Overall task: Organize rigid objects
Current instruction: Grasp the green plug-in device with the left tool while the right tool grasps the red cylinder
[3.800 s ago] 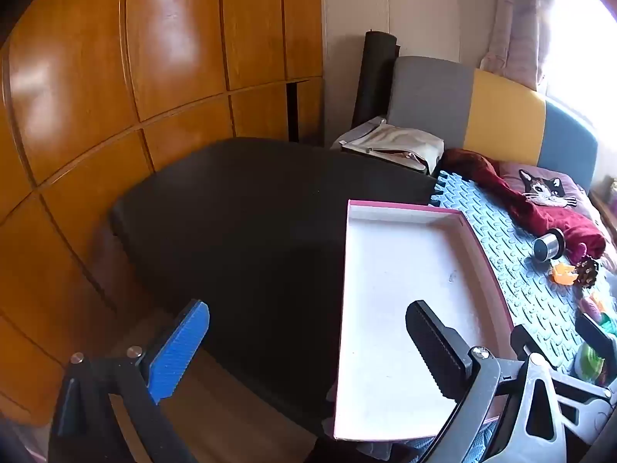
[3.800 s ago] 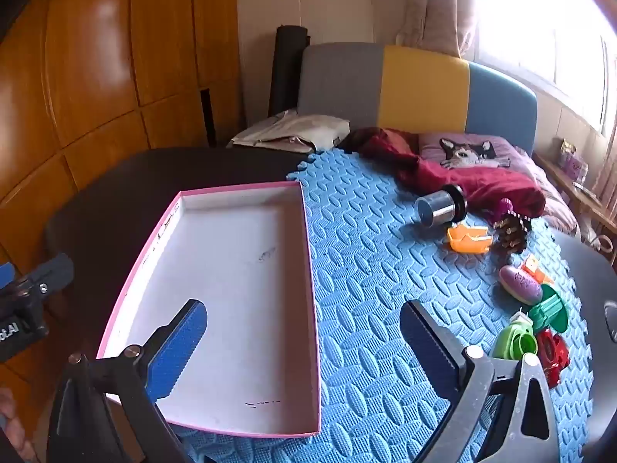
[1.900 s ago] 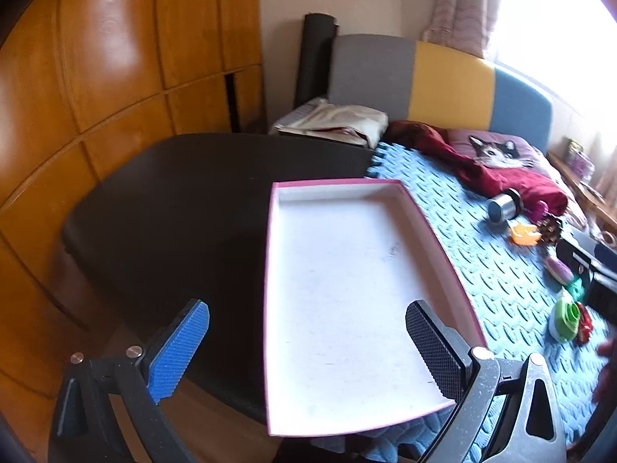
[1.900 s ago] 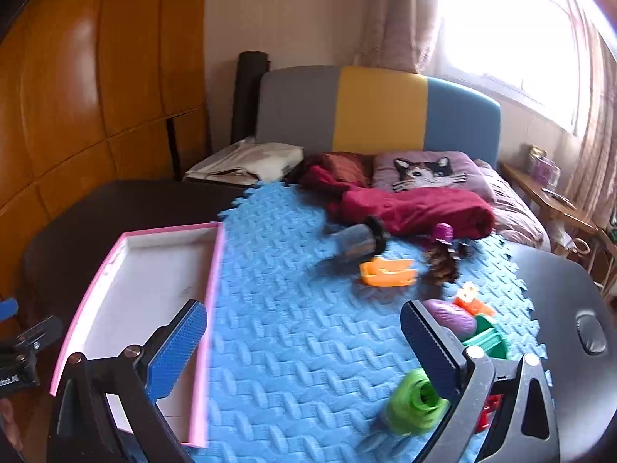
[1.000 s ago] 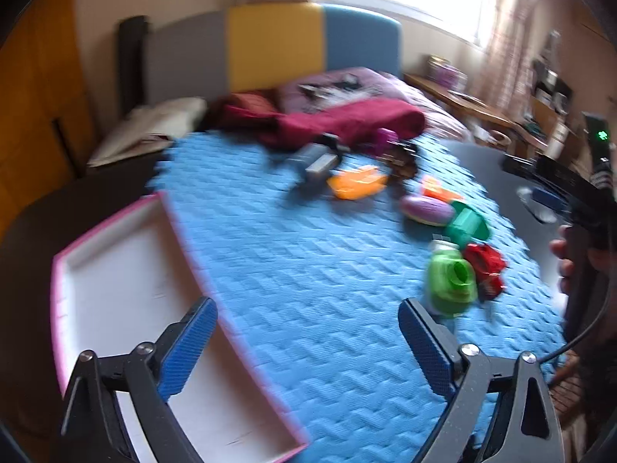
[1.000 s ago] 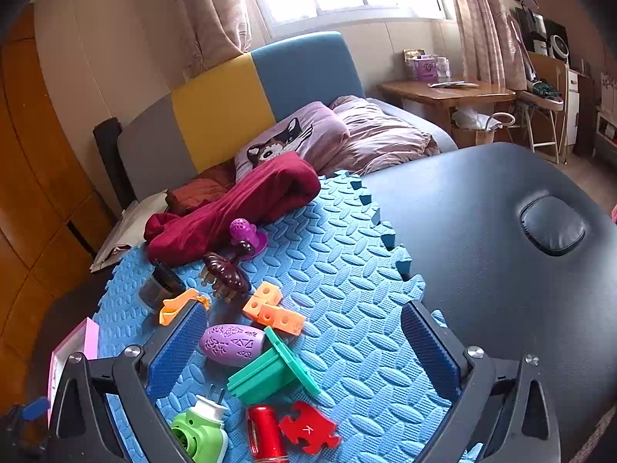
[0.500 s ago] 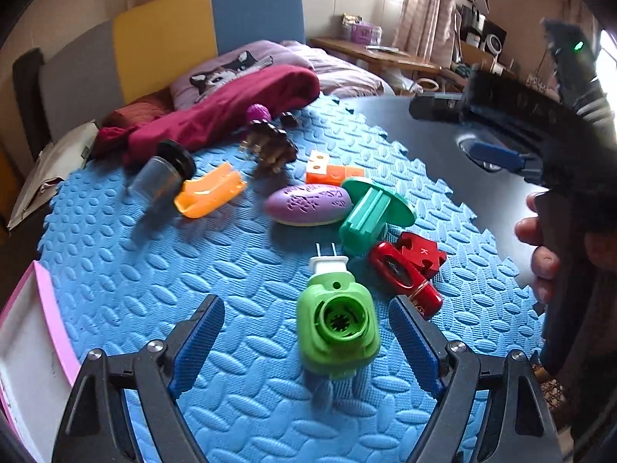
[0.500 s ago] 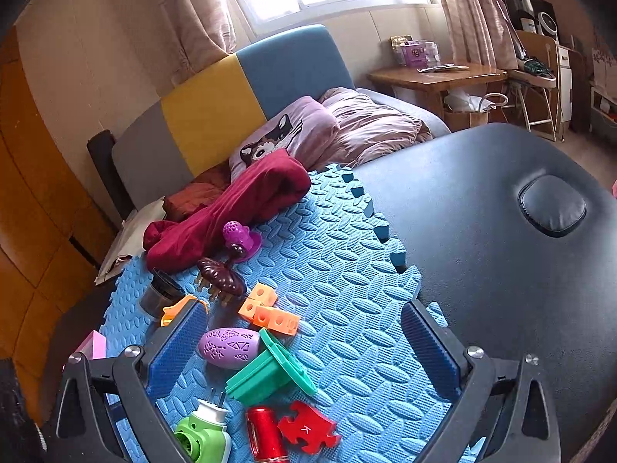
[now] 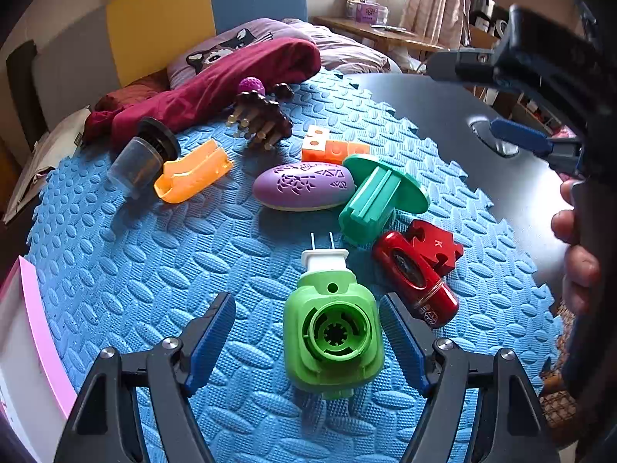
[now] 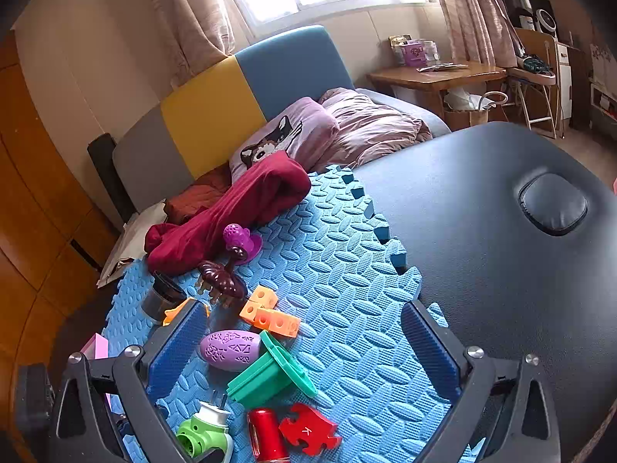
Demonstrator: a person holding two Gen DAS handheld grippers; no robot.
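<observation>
Your left gripper (image 9: 308, 332) has its jaws spread on either side of the green plug-in device (image 9: 333, 332), which lies on the blue foam mat (image 9: 154, 262) with its prongs pointing away from you; neither pad touches it. Just beside its right edge lies the red cylinder (image 9: 414, 274), with the red puzzle piece (image 9: 435, 245) behind. Your right gripper (image 10: 304, 343) hangs above the mat, jaws spread and holding nothing. The pink-rimmed tray (image 9: 34, 332) sits at the mat's left edge.
</observation>
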